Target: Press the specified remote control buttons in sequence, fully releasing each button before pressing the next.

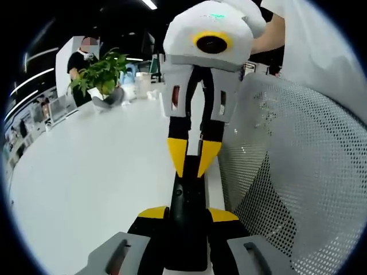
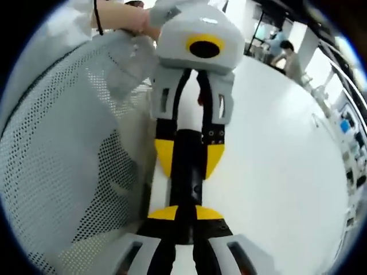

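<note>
A black remote control (image 1: 187,220) lies lengthwise between my left gripper's (image 1: 188,215) yellow pads, which are shut on its sides. My right gripper (image 1: 191,172) comes down from the top of the left gripper view. Its yellow fingertips (image 1: 178,153) are drawn together and meet the remote's far end. In the right gripper view the same remote (image 2: 187,163) runs up the middle, clamped between the left gripper's (image 2: 189,156) yellow fingers (image 2: 165,156). My right gripper (image 2: 184,213) sits at its near end with the jaws close together. The buttons are hidden.
A white mesh chair back (image 1: 298,172) stands close beside the grippers, and a person's hand rests at its top (image 2: 135,20). The white table (image 1: 92,166) stretches away, with a potted plant (image 1: 102,73) and bottles at its far end. People sit beyond (image 2: 287,54).
</note>
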Motion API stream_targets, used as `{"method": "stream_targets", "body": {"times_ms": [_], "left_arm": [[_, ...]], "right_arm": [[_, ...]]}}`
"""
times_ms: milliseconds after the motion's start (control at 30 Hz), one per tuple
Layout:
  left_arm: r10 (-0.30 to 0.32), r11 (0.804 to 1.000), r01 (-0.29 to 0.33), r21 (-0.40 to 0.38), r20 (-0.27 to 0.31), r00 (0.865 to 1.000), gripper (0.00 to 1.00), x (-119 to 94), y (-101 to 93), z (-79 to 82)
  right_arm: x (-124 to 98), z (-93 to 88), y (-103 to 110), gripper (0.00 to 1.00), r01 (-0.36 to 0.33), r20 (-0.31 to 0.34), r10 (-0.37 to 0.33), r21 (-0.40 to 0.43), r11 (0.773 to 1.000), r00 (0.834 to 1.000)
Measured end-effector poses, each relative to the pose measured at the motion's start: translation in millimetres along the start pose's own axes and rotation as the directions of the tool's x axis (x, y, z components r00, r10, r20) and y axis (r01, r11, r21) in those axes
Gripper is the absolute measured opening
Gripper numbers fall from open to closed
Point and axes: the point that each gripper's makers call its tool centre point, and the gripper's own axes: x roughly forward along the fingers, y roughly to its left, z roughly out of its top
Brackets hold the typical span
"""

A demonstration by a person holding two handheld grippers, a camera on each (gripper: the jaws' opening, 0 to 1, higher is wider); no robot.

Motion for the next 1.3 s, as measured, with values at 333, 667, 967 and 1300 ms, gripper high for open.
{"method": "stream_targets", "body": {"times_ms": [333, 667, 967, 1300], "left_arm": [[0.000, 1.000, 0.000, -0.001, 0.000, 1.000, 0.26, 0.0, 0.2, 0.2], [-0.001, 1.000, 0.001, 0.001, -0.001, 1.000, 0.26, -0.1, 0.1, 0.0], [-0.001, 1.000, 0.001, 0.001, -0.001, 1.000, 0.26, 0.2, 0.2, -0.2], [0.000, 1.000, 0.000, 0.002, -0.003, 1.000, 0.26, 0.0, -0.1, -0.1]], "right_arm": [[1.2, 3.2, -0.9, 0.06, -0.006, 0.020, 0.006, 0.022, 1.000, 1.000], [4.1, 6.1, -3.0, 0.05, 0.016, -0.045, -0.010, 0.128, 0.992, 0.999], [7.7, 4.3, -2.7, 0.04, 0.049, -0.192, -0.019, 0.156, 0.987, 0.981], [3.1, 4.9, -4.5, 0.05, 0.071, -0.047, -0.062, 0.212, 0.975, 0.997]]}}
